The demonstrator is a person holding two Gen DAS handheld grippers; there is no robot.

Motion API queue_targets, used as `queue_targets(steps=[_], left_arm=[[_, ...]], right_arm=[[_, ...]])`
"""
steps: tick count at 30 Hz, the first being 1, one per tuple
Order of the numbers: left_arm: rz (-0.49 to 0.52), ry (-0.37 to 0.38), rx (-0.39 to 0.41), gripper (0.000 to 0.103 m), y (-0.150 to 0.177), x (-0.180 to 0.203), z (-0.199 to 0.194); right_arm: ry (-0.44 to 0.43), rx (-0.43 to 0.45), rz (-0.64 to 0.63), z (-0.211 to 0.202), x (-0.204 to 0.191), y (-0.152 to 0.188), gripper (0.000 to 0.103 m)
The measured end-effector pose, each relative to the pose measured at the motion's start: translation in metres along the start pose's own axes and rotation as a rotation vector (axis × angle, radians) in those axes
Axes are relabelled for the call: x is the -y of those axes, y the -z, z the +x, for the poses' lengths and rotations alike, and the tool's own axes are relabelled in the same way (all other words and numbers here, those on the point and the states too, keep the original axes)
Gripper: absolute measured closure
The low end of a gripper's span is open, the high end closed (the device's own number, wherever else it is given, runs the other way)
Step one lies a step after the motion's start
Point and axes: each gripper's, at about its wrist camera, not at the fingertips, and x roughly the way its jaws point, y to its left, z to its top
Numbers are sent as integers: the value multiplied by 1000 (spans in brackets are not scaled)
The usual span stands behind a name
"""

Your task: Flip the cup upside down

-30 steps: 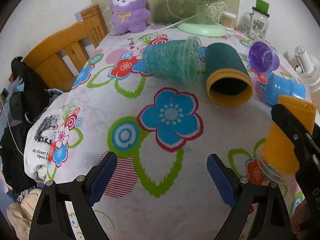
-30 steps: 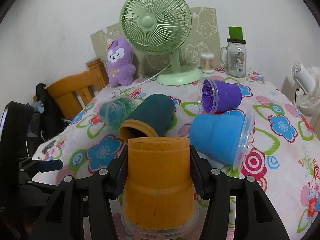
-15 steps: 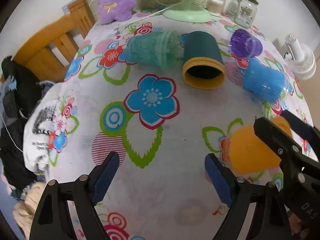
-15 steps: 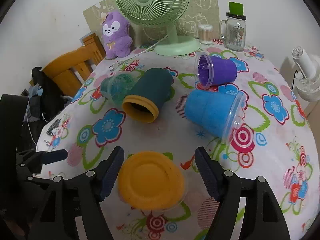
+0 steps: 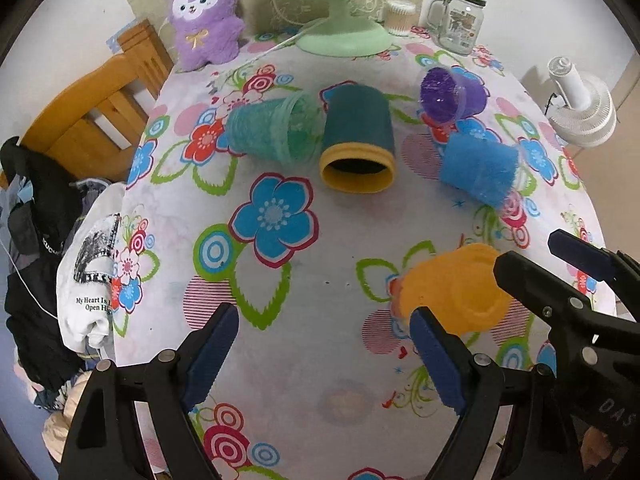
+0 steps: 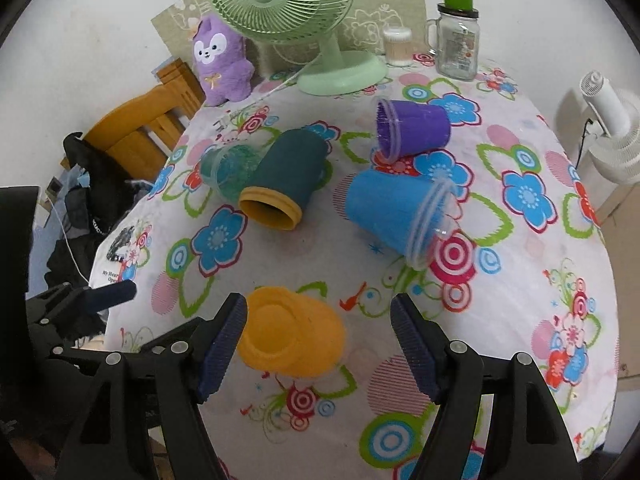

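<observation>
An orange cup (image 6: 291, 336) stands upside down on the flowered tablecloth, its base facing up; it also shows in the left wrist view (image 5: 452, 288). My right gripper (image 6: 320, 344) is open, above the cup and not touching it; its arm shows in the left wrist view (image 5: 576, 280). My left gripper (image 5: 324, 352) is open and empty over bare cloth left of the cup. A dark teal cup with a yellow rim (image 6: 284, 188), a green cup (image 6: 226, 170), a blue cup (image 6: 394, 210) and a purple cup (image 6: 412, 128) lie on their sides further back.
A green desk fan (image 6: 296, 20), a purple plush toy (image 6: 222, 64), a glass jar with a green lid (image 6: 458, 38) and a cotton-swab tub (image 6: 397, 46) stand at the table's far edge. A wooden chair (image 6: 140, 128) with clothes is left. A white fan (image 6: 612, 136) is right.
My right gripper has let go of the orange cup, opened and risen above it. The cup stays upside down on the cloth. My left gripper has lifted and drawn back a little.
</observation>
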Motion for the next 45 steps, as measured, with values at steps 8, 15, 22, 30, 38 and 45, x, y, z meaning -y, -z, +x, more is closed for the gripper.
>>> queue_targets(steps=[8,15,22,30,38,45], left_arm=[[22,26,25,14,-2,12,-25],[22,66,90,13,-4,15,-63],[12,76,162,10,-2,10,-100],[-19,59,176,9,-3,4,-135],[2,44,263,8,1,3,-173],[-18,58,312,5,-2,-1,-187]], right_arm=[[70,-9,-50,-33,7,-7,26],[134,14,-114,-69,3,-10,26],[175,82,-156,-106,-13,-11,26],[192,136,-137,-136,-23,-8,22],[231,214,-92,-170,-25,-14,15],[252,271,-69,-188,-27,-21,9]])
